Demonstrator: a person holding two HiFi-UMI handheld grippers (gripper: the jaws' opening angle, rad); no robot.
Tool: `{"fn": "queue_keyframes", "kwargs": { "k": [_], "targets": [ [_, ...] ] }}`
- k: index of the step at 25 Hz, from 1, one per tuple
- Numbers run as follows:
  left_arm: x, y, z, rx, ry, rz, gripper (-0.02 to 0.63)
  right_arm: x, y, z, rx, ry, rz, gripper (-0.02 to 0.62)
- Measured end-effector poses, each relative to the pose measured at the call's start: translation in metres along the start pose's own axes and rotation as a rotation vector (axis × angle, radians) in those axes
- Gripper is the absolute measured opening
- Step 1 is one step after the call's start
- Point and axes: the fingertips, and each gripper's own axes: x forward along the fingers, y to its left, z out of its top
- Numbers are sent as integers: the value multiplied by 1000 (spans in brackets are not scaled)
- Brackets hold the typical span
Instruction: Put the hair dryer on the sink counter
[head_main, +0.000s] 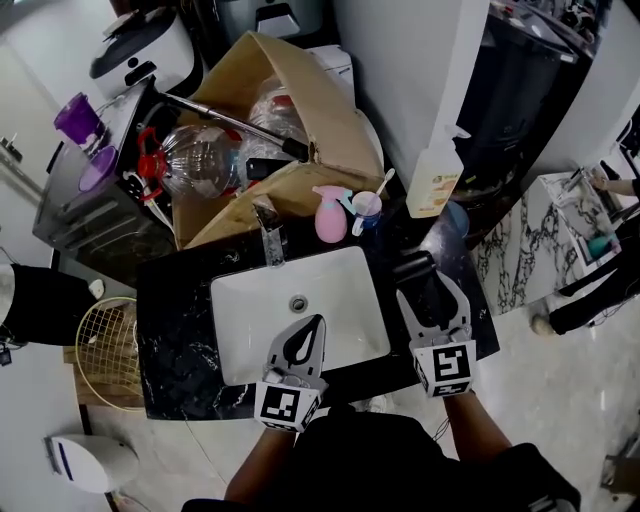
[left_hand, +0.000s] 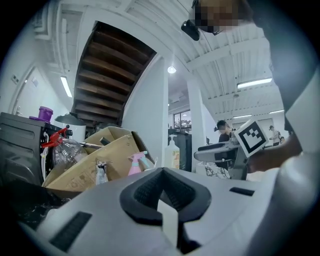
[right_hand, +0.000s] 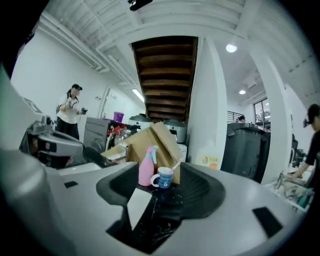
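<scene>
Black marble counter (head_main: 180, 300) around a white sink (head_main: 340, 290); left claw (head_main: 317, 322) closed, right claw (head_main: 428, 286) open and empty.

Light: we see bright, even light from a round ceiling lamp (left_hand: 171, 69) and a long tube lamp (left_hand: 254, 82).
Glare: faint sheen on the glossy black marble table (head_main: 172, 292).
Edges: fisheye bending, dark corners in both gripper views.

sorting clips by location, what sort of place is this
Probably a bathroom vanity set up inside a workshop or lab: a white sink with faucet in a black marble counter, a pink spray bottle and cup beside it, a cardboard box behind.
</scene>
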Motion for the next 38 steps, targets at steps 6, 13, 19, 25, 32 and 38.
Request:
{"fn": "queue_keyframes", "kwargs": {
  "k": [6,13,19,25,32,38],
  "targets": [
    [-11,6,8,39,-9,52,-3,-16,-10,33,117,-136,-40,153],
    [-21,8,15,27,-18,85,-4,-28,6,57,22,-225,-10,9],
    [-28,10,19,78,-15,113,-3,-28,25,65,38,-258,55,-2],
    [-24,6,37,84,-44,99,-3,-18,21,61,44,-214,50,-2],
    [-14,12,31,35,-55,113,-4,-10,26,38,-5,-129,57,-3],
    [-11,10,33,42,-34,108,-3,-8,23,37,-23,-118,59,-3]
  ]
}}
